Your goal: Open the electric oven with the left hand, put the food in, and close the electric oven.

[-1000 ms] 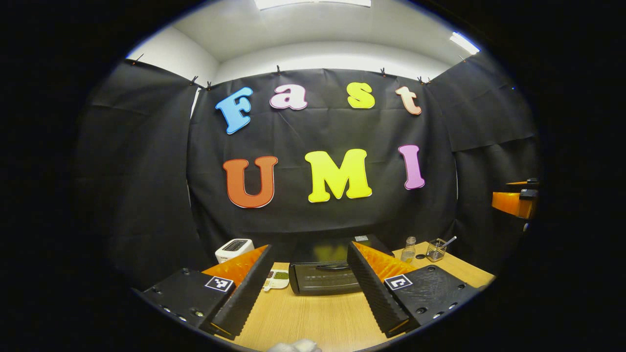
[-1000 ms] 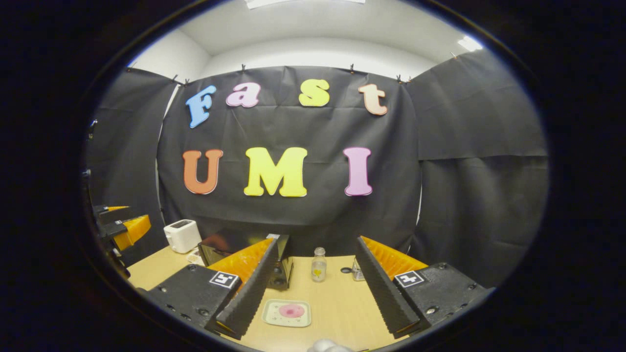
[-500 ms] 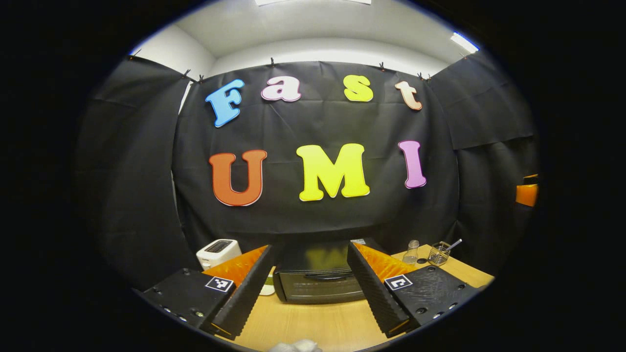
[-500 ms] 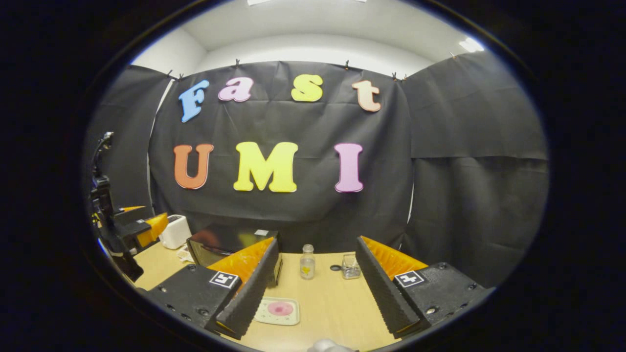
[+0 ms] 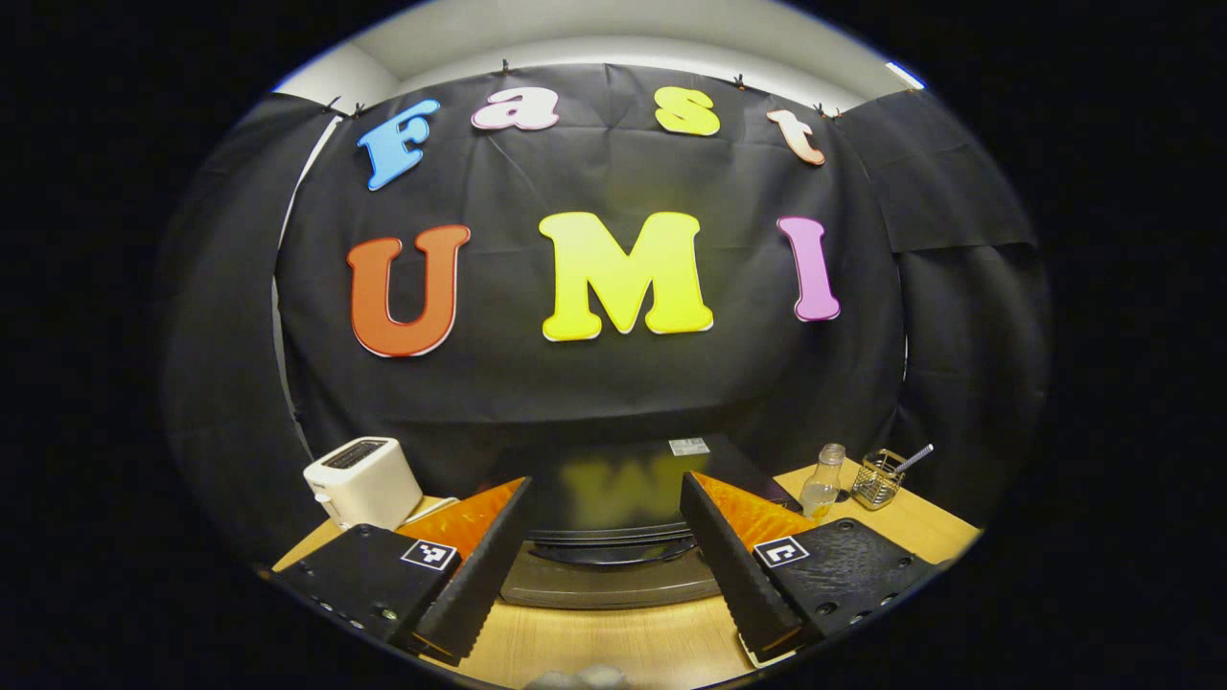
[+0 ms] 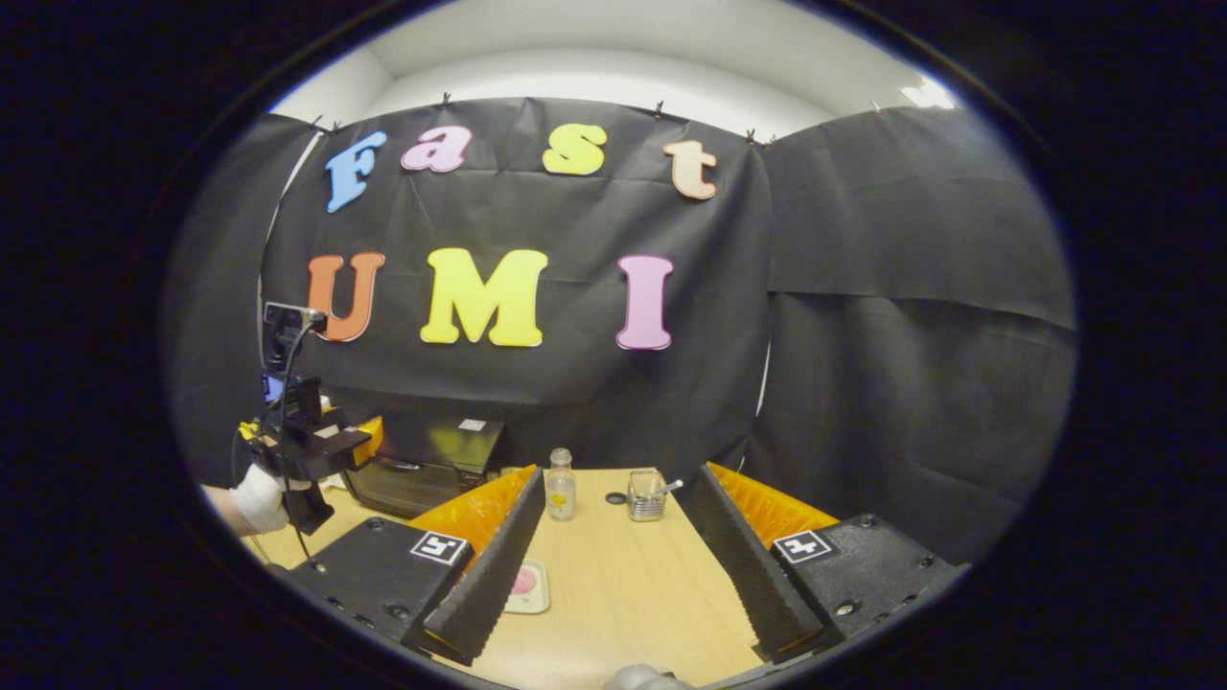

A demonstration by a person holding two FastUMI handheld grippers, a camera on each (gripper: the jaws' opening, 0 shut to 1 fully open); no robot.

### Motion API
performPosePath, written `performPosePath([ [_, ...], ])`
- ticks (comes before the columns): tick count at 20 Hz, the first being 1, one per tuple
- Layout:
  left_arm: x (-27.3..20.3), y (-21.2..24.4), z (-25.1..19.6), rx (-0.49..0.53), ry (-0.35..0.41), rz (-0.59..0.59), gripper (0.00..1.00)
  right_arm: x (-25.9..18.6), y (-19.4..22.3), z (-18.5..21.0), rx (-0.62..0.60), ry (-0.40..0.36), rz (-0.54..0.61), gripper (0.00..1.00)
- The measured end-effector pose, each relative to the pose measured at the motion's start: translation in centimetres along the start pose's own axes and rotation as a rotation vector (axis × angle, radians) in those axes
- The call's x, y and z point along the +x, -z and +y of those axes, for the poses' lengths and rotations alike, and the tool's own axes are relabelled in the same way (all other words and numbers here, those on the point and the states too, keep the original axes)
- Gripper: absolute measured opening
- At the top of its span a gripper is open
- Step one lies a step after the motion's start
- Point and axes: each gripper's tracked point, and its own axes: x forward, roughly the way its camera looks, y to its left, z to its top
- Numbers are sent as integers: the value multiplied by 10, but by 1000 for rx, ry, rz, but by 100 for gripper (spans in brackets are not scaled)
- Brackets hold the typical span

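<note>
We see left gripper (image 5: 606, 565) spread wide, holding nothing, fingers either side of electric oven (image 5: 613, 537) – close to its front, contact not clear. Oven door looks closed, handle (image 5: 613, 554) between fingers. White toaster (image 5: 362, 481) left of oven on wooden bench (image 5: 623, 647).

Right gripper (image 6: 613, 565) also wide open, empty, above bench. Food – pink item on small tray (image 6: 526, 586) – sits on bench beside its left finger. Small bottle (image 6: 561, 484) and wire basket (image 6: 647, 498) farther back. Gloved hand (image 6: 261, 498) holds left gripper at oven front.
</note>
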Motion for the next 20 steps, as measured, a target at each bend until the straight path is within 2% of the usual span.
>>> performPosePath([
  [5, 35, 47, -9, 26, 11, 85, 97, -4, 11, -12, 2, 51, 45, 100],
  [7, 41, 64, -11, 21, 10, 134, 97, -5, 14, -14, 3, 64, 55, 96],
  [9, 45, 62, -10, 7, 9, 121, 98, -6, 14, -17, 9, 71, 54, 96],
  [10, 42, 66, -9, 4, 6, 135, 96, -7, 16, -18, 11, 77, 58, 100],
  [11, 40, 64, -9, -2, 4, 126, 97, -8, 16, -19, 14, 81, 58, 96],
  [13, 35, 66, -9, -8, 4, 136, 97, -11, 16, -19, 25, 83, 58, 100],
  [14, 32, 67, -10, -6, 6, 141, 97, -12, 17, -18, 28, 82, 56, 96],
  [16, 23, 70, -9, -6, 16, 148, 97, -13, 16, -15, 34, 77, 54, 100],
  [18, 11, 74, -8, -11, 25, 155, 97, -14, 18, -11, 41, 66, 58, 96],
  [20, -1, 81, -7, -18, 36, 167, 97, -17, 17, -4, 41, 50, 55, 100],
])
